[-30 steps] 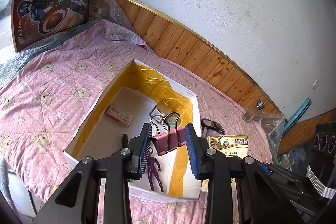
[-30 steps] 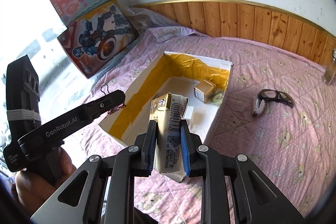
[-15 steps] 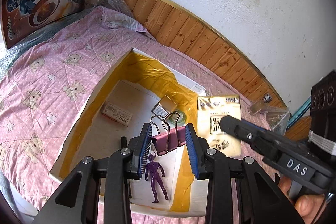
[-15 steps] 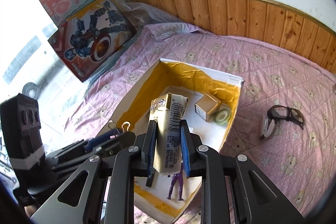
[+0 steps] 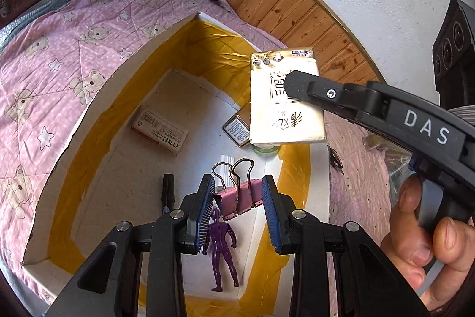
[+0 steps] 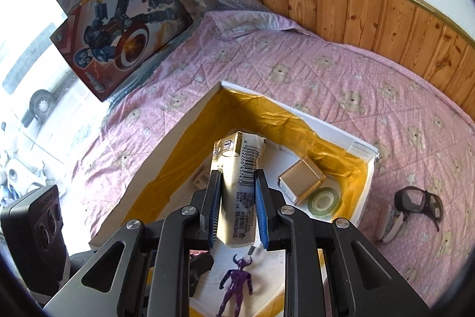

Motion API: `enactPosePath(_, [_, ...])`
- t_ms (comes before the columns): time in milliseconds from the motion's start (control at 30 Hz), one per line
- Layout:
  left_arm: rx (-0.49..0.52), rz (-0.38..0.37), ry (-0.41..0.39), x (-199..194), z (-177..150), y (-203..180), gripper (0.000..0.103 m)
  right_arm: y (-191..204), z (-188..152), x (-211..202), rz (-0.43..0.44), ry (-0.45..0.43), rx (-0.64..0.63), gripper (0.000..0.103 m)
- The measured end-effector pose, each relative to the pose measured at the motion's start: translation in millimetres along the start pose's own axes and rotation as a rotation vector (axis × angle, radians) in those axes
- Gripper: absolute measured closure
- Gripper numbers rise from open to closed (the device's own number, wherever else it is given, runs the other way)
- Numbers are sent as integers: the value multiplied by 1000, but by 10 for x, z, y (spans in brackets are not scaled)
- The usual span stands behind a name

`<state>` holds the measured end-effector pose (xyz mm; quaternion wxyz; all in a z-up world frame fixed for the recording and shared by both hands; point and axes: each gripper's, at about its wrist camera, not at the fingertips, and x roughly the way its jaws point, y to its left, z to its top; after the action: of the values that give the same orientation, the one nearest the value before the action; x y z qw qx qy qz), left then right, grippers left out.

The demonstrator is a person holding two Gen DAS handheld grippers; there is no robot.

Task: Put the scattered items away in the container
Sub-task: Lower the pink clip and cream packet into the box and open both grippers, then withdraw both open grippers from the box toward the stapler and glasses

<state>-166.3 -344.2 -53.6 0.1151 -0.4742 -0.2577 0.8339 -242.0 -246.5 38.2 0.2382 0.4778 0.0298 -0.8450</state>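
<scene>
Gold-cream tissue pack [image 6: 240,186], barcoded; pink binder clip [image 5: 239,198], wire handles up.

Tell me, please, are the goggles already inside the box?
No, the goggles lie on the pink quilt, outside the box.

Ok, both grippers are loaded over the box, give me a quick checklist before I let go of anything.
1. Left gripper shut on the pink clip: ok.
2. Right gripper shut on the carton: ok.
3. Clip over the box interior, not the rim: ok.
4. Carton over the box interior: ok, though in the left view it hangs near the right wall.
5. Landing spots: not ok. The purple figure lies under the clip; the gold tin and tape roll sit beside the carton.
6. Items left outside: not ok. Goggles and a stapler lie on the quilt.
</scene>
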Motion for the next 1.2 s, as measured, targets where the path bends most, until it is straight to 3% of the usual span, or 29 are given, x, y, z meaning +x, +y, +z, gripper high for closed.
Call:
enactPosePath(200, [-34,16,22,158,104,92,69,-44,208,393,-18,54,-45,80])
enactPosePath(333, [-71,-4,62,286,161,168,69,-95,272,638,-7,75,-60,74])
enactPosePath(467, [-81,-27,75,304,182,179,56,-213,281,757,1,84,-23,71])
enactPosePath(933, [-79,-13,67,252,101,105,56,-339,190,536,55,63,57,71])
enactPosePath(1200, [-55,-8,39,73,42,-23,56,-442,-58,224,64,49,113,71])
